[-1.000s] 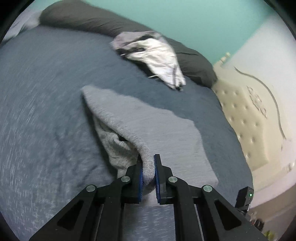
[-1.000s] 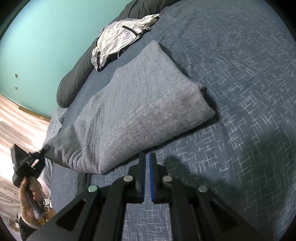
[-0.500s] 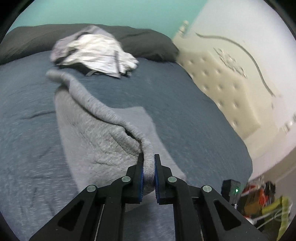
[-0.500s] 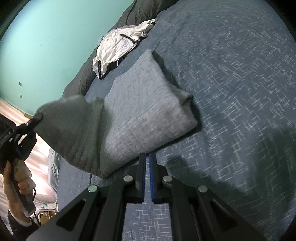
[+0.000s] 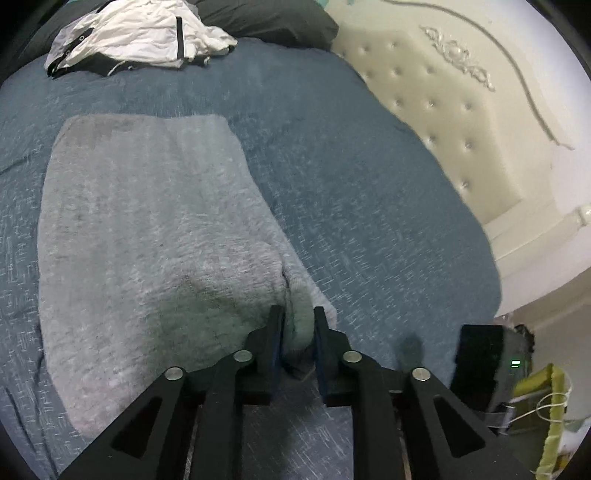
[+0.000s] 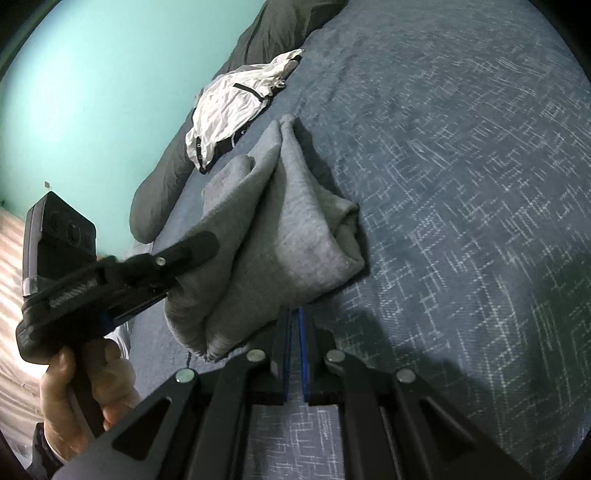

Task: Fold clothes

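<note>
The left gripper (image 5: 298, 330) is opening, a gray garment (image 5: 147, 236) edge between its jaws, folded on the blue bed (image 5: 351, 184). The right gripper (image 6: 293, 341) sits closed and empty just beside it. Released crooked, the fold may slump. No containers show.

A blue bedspread (image 5: 369, 192) covered the bed, a dark pillow (image 5: 266, 18) lay along its far edge, a cream tufted headboard (image 5: 443, 110) stood beside, a teal wall (image 6: 92, 74) behind.
</note>
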A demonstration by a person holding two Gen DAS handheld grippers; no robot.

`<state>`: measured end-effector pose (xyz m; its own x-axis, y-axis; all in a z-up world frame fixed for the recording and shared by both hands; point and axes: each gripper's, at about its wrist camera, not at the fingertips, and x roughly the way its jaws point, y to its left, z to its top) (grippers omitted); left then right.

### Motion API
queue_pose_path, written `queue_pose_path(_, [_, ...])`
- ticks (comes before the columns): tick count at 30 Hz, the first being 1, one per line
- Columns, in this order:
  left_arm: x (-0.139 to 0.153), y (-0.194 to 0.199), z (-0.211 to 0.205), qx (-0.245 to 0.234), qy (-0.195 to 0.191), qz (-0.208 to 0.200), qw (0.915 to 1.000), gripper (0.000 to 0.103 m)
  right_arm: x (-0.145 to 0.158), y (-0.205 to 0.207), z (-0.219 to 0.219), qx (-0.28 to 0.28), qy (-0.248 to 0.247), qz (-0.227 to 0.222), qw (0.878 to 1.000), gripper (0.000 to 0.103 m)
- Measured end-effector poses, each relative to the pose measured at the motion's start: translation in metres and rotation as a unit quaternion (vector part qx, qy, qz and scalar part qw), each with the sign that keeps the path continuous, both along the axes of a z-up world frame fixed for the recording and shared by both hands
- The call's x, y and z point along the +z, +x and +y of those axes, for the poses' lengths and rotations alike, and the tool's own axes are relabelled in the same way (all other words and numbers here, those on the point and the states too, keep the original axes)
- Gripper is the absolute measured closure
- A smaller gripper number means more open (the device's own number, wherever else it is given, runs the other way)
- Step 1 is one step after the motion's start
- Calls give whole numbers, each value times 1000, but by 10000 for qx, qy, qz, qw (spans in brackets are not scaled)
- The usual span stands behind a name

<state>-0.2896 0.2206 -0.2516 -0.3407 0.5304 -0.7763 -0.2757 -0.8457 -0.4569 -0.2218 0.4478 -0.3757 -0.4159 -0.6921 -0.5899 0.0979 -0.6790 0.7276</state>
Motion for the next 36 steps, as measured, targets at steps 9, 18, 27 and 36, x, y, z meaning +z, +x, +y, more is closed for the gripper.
queue_pose_path(9, [37, 16, -55, 281, -159, 414, 9986, 65, 7, 0, -7, 43, -190, 143, 9997, 99])
queue_pose_path(18, [2, 24, -115, 806, -757, 231, 9936, 65, 28, -8, -9, -84, -746, 406, 9964, 49])
queue_pose_path(27, [-27, 29, -107, 571, -840, 65, 9948, 65, 36, -25, -30, -26, -736, 442, 9963, 49])
queue_pose_path(36, [-40, 31, -98, 517, -864, 3, 9949, 65, 19, -48, -50, -66, -190, 331, 9992, 54])
